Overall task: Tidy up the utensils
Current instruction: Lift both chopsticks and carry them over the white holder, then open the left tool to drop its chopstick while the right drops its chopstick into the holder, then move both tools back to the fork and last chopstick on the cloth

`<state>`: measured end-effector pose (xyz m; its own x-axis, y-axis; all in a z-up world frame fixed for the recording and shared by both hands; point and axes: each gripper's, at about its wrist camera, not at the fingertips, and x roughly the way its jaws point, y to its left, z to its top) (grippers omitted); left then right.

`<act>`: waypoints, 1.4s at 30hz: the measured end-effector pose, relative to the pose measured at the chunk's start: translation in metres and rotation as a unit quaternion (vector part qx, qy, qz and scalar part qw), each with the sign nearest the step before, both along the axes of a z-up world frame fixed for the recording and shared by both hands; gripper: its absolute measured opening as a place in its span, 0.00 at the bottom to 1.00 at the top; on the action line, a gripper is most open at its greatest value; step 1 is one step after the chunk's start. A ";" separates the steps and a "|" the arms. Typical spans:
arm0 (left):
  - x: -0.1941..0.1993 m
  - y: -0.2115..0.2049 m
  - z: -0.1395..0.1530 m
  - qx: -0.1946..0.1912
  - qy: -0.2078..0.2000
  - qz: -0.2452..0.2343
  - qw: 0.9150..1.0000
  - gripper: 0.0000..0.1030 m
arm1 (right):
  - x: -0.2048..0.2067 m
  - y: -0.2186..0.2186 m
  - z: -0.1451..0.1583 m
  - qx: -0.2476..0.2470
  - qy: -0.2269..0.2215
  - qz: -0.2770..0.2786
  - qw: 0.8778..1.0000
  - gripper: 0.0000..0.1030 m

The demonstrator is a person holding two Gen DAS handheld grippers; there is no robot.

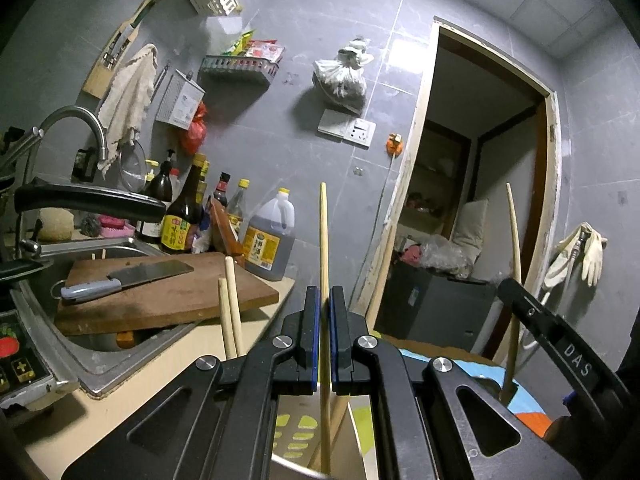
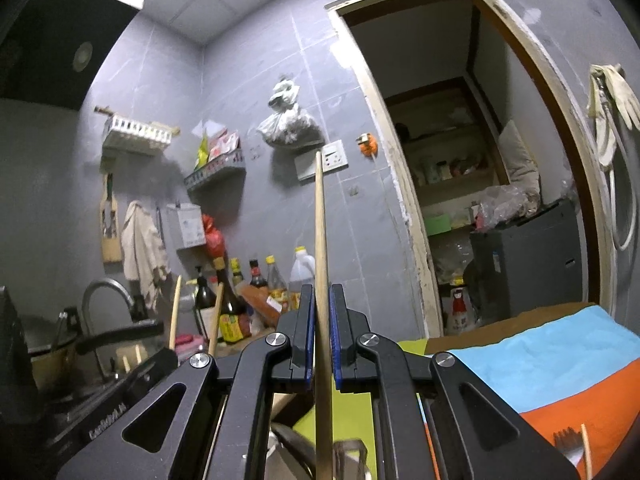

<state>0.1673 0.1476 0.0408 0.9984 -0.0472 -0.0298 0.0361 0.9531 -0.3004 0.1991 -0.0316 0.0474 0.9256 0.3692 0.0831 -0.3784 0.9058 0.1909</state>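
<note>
In the left wrist view my left gripper (image 1: pixel 325 300) is shut on a pale wooden chopstick (image 1: pixel 323 232) that stands upright between its blue pads. Two more chopsticks (image 1: pixel 231 308) rise just left of it. At the right my right gripper (image 1: pixel 552 332) holds another upright chopstick (image 1: pixel 515 240). In the right wrist view my right gripper (image 2: pixel 320 300) is shut on its chopstick (image 2: pixel 321 232), which is also upright. The left gripper (image 2: pixel 132 384) shows at lower left, with chopsticks (image 2: pixel 175 312) rising by it. A fork (image 2: pixel 568 440) and one chopstick (image 2: pixel 586 448) lie on the orange cloth.
A wooden cutting board (image 1: pixel 168 300) with a cleaver (image 1: pixel 132 278) spans the steel sink (image 1: pixel 100 364). Sauce and oil bottles (image 1: pixel 268 240) line the wall, and a black pan handle (image 1: pixel 92 200) juts out at left. A blue and orange cloth (image 2: pixel 560 364) covers the counter by the doorway (image 1: pixel 480 200).
</note>
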 end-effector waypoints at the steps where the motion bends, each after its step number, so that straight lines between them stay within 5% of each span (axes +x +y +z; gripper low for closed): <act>1: -0.001 0.000 -0.001 0.001 0.006 -0.005 1.000 0.02 | -0.001 -0.001 -0.001 -0.005 0.004 0.003 1.000 0.05; 10: -0.003 -0.010 -0.010 0.021 0.045 -0.019 0.999 0.03 | -0.012 -0.004 -0.009 -0.048 0.035 0.035 0.998 0.08; 21: -0.021 -0.008 -0.007 0.006 0.037 -0.041 0.998 0.06 | -0.033 -0.019 -0.008 -0.071 0.042 0.047 0.995 0.34; 25: -0.030 -0.011 0.000 0.008 0.024 -0.045 0.999 0.32 | -0.043 -0.033 -0.002 -0.069 0.036 0.044 0.996 0.45; 29: -0.036 -0.018 0.008 0.005 0.022 -0.059 0.998 0.34 | -0.053 -0.047 0.005 -0.077 0.029 0.036 0.996 0.56; 36: -0.046 -0.040 0.019 0.023 0.024 -0.072 0.997 0.58 | -0.071 -0.081 0.014 -0.089 0.015 -0.019 0.996 0.86; 42: -0.056 -0.060 0.026 0.012 0.011 -0.103 0.995 0.93 | -0.082 -0.118 0.016 -0.081 0.017 -0.064 0.994 1.00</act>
